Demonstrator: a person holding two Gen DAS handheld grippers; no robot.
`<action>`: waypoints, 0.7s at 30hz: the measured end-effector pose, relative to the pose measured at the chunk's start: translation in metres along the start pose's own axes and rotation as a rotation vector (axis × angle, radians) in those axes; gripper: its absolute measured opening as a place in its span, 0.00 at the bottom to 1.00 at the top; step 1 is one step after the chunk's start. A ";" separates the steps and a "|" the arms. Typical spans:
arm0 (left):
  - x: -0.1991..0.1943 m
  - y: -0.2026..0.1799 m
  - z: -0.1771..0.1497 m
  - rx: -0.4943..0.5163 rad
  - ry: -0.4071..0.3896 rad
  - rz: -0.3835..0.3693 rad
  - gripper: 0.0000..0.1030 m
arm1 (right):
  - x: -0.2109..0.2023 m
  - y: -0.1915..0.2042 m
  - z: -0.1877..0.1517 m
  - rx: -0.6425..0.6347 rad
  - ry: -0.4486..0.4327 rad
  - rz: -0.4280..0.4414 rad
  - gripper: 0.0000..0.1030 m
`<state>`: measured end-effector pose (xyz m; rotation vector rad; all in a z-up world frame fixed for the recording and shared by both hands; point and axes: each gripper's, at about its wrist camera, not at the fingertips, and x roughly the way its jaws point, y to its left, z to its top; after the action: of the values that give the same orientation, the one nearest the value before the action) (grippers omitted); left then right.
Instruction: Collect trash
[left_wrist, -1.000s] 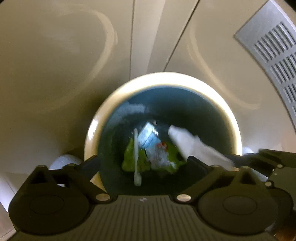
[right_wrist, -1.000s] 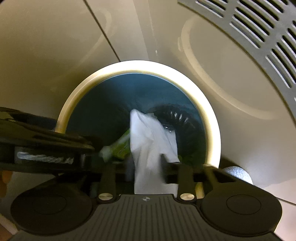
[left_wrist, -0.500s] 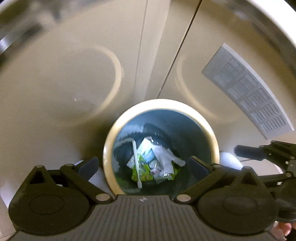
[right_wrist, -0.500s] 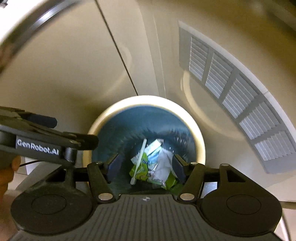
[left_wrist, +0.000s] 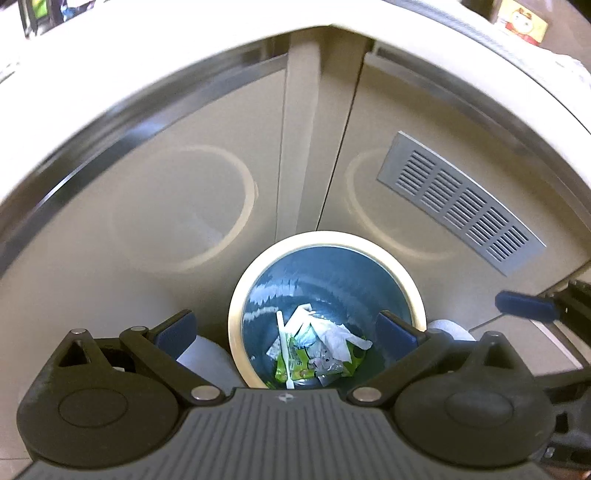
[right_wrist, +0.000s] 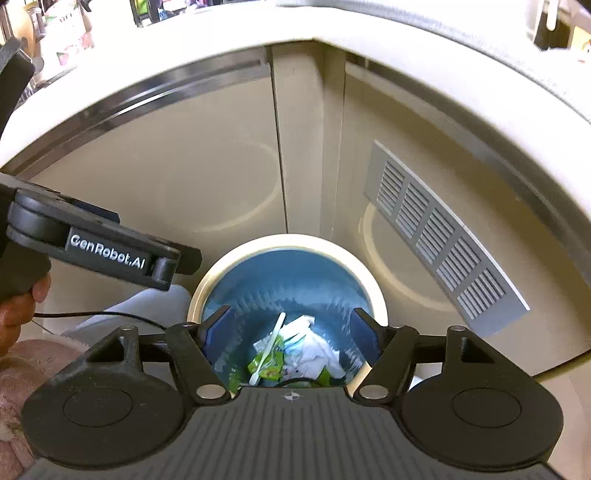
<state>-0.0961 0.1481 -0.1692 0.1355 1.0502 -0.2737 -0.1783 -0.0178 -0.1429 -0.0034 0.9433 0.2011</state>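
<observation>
A round trash bin with a cream rim (left_wrist: 236, 299) (right_wrist: 373, 284) and a blue liner stands on the floor below both grippers. At its bottom lie a crumpled white tissue (left_wrist: 334, 338) (right_wrist: 314, 350), a green wrapper (left_wrist: 295, 363) (right_wrist: 266, 365) and a white plastic stick (left_wrist: 283, 347) (right_wrist: 267, 349). My left gripper (left_wrist: 284, 330) is open and empty, high above the bin. My right gripper (right_wrist: 291, 330) is open and empty above the bin too. The left gripper's body (right_wrist: 107, 251) shows at the left of the right wrist view.
Beige cabinet doors (left_wrist: 184, 206) with a grey vent grille (left_wrist: 458, 199) (right_wrist: 439, 236) stand behind the bin, under a white countertop edge (right_wrist: 332, 26). A white roll (left_wrist: 207, 360) sits on the floor beside the bin.
The white tissue has left the right gripper and now lies in the bin. Both grippers have risen well away from the bin, so the cabinet and countertop have come into view.
</observation>
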 end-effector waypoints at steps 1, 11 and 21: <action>-0.002 -0.001 -0.001 0.011 -0.008 0.000 1.00 | -0.004 -0.001 0.001 0.004 -0.006 -0.003 0.70; -0.016 -0.007 -0.004 0.055 -0.060 0.021 1.00 | -0.006 0.004 -0.004 -0.003 -0.018 -0.009 0.72; -0.016 -0.006 -0.004 0.057 -0.061 0.017 1.00 | 0.000 0.005 -0.006 0.000 -0.008 -0.006 0.73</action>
<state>-0.1085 0.1460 -0.1574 0.1867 0.9804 -0.2905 -0.1836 -0.0133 -0.1464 -0.0049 0.9348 0.1953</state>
